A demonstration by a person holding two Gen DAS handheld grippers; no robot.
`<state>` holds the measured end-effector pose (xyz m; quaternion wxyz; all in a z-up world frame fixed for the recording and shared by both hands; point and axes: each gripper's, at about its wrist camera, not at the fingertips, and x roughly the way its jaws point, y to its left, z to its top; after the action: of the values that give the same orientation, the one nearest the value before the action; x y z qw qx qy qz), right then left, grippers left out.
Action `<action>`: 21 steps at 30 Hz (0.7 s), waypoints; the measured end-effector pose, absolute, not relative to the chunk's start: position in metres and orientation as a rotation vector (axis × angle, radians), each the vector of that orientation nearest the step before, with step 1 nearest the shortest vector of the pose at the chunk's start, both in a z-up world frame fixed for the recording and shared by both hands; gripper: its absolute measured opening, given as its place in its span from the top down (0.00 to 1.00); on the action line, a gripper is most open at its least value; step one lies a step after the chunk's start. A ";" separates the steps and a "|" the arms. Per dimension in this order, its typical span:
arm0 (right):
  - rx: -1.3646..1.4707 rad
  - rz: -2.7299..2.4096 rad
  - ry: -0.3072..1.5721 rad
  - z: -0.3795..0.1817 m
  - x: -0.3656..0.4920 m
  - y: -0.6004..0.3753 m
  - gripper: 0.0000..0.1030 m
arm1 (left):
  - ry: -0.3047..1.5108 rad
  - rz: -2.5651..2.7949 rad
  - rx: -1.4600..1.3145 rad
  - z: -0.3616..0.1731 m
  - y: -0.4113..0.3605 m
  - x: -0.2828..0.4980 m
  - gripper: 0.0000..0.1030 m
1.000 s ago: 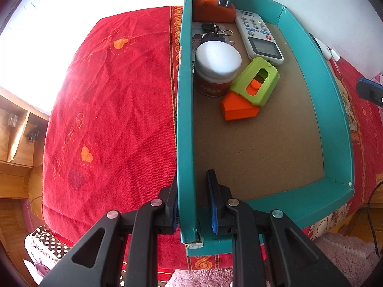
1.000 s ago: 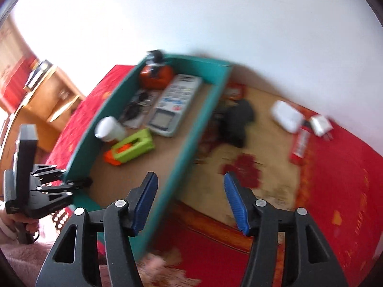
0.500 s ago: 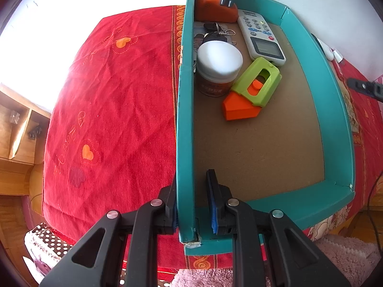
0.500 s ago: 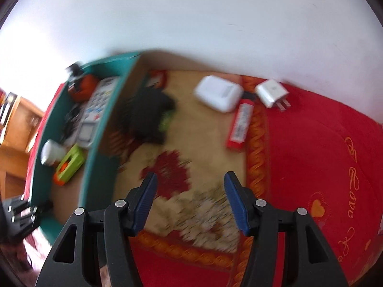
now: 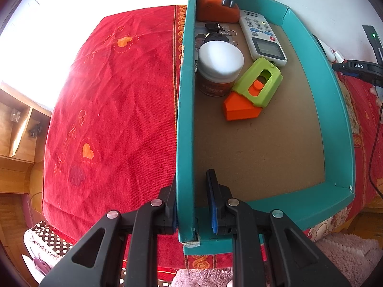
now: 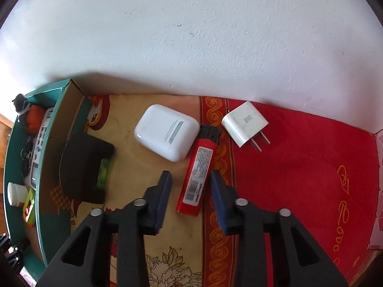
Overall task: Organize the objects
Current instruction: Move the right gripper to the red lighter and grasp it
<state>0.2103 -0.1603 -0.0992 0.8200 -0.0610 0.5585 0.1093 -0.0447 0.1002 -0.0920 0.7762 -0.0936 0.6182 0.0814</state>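
Observation:
My left gripper point(image 5: 190, 182) is shut on the left wall of the teal box point(image 5: 335, 124), near its front corner. In the box lie a white-lidded jar point(image 5: 220, 59), a green and orange cutter point(image 5: 253, 91), a remote point(image 5: 262, 40), keys point(image 5: 215, 33) and an orange item with a grey figurine point(image 5: 215, 7). My right gripper point(image 6: 190, 174) points down over a red lighter point(image 6: 198, 167) on the cloth. Its jaws are closing with the lighter between them, and gaps still show on both sides. Beside the lighter lie a white earbud case point(image 6: 166, 131) and a white charger plug point(image 6: 244, 124).
A black object with a green part point(image 6: 81, 165) lies between the teal box point(image 6: 14, 167) and the earbud case. A white wall point(image 6: 191, 35) rises right behind the items. Red patterned cloth point(image 6: 299, 179) covers the surface. Wooden furniture point(image 5: 16, 129) stands off to the left.
The right gripper swung right, from above the box to over the lighter, came lower, and its jaws narrowed. The left gripper kept its hold on the box wall.

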 end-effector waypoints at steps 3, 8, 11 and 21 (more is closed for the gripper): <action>-0.127 0.226 1.196 -0.101 0.209 -0.163 0.78 | 1.336 0.176 -0.204 -0.092 0.101 -0.045 0.84; -0.112 0.245 1.226 -0.102 0.188 -0.175 0.79 | 1.336 0.175 -0.205 -0.092 0.101 -0.046 0.84; -0.125 0.255 1.243 -0.103 0.169 -0.176 0.79 | 1.337 0.175 -0.205 -0.092 0.101 -0.046 0.84; -0.103 0.259 1.255 -0.106 0.167 -0.171 0.73 | 1.338 0.170 -0.196 -0.093 0.100 -0.044 0.84</action>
<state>0.1666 -0.1709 -0.1059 0.8003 -0.0479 0.5853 0.1209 -0.0439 0.0995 -0.0925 0.7767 -0.0907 0.6183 0.0785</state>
